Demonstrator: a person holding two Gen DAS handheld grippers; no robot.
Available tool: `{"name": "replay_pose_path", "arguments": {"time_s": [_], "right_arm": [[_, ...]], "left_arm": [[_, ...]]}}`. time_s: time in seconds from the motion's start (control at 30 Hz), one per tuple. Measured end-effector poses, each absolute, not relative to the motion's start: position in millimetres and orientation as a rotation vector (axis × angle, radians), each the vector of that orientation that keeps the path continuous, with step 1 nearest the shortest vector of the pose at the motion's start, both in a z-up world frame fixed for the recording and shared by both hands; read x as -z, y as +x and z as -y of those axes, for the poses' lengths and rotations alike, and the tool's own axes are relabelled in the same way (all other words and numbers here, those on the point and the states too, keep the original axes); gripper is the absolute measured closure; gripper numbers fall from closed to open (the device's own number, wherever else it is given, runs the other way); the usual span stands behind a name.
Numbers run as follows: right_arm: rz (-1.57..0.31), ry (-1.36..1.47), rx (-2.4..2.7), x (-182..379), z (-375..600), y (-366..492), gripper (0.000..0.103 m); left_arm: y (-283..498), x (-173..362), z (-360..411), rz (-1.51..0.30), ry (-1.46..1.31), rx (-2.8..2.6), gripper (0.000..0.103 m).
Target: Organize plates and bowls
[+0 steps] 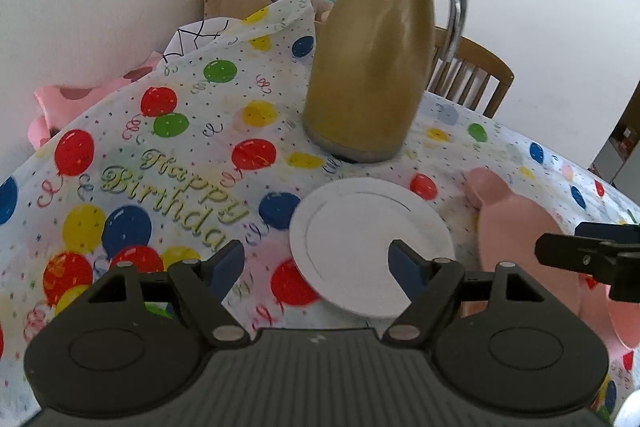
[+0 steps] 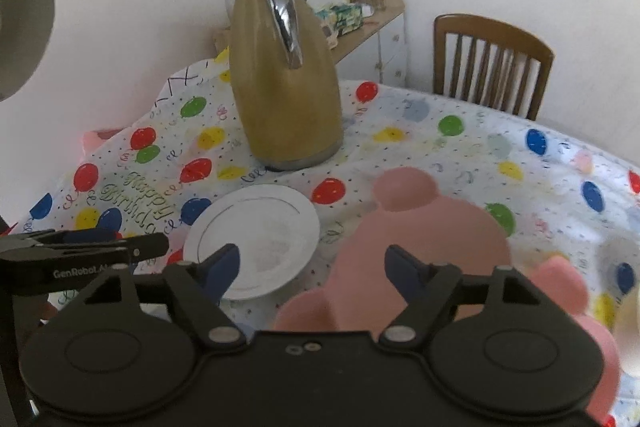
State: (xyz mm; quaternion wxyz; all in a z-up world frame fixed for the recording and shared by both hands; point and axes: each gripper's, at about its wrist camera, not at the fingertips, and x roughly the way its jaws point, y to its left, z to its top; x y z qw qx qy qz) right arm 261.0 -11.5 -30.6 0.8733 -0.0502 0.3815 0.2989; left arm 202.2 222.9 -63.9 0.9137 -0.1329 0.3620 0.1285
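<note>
1. I've got both tools angled down over the tabletop (image 1: 132, 163), which wears a balloon-print birthday cloth, and I'm using the gold jug (image 1: 368, 63) standing upright at its middle as my marker.
2. My left gripper (image 1: 318, 263) hangs in front of the jug, on my side of it, pointing forward and down at a slant. Its fingers (image 1: 228, 263) stand wide apart with nothing between the pads.
3. The white plate (image 1: 360, 235) lies flat on the cloth just in front of the jug, apart from its base. In the left wrist view the right-hand blue pad overlaps the plate's near edge, but I cannot tell whether it touches or only floats above.
4. My right gripper (image 2: 312, 267) sits in front of the jug and off to its right, tilted down the same way. Its fingers (image 2: 404, 267) are spread too, holding nothing.
5. The pink plate (image 2: 424, 239), with rounded ear-like lobes, rests on the cloth in front and to the right of the jug, beside the white plate without touching it. The right gripper hovers over its near part; contact is not clear from here.
6. The two tools run side by side: the left one's black finger pokes into the right wrist view from the left edge, level with the white plate.
7. A wooden chair (image 2: 492, 63) stands behind the jug to the right, past the tabletop's far edge.
</note>
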Motion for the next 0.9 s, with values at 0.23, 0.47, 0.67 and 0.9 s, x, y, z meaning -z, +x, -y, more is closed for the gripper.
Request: {"name": "replay_pose_path", "arguments": {"time_s": [0.23,0.47,0.67,0.9], "right_arm": [[-0.825,-0.12,-0.642,49,-10,291,0.03],[-0.863,-0.151,-0.681,68,-29,313,0.04],[-0.931,-0.125,-0.708,84,-39,329,0.057],[-0.997,-0.064,-0.71,96,-39,344,0.075]], "left_arm": [[228,83,-238,-0.763,-0.309,-0.225,0.025],[242,103,-247,-0.804,-0.349,-0.197,0.041],[249,115,-256,-0.837,-0.413,-0.172,0.06],[256,125,-266,-0.868,-0.466,-0.194,0.074]]}}
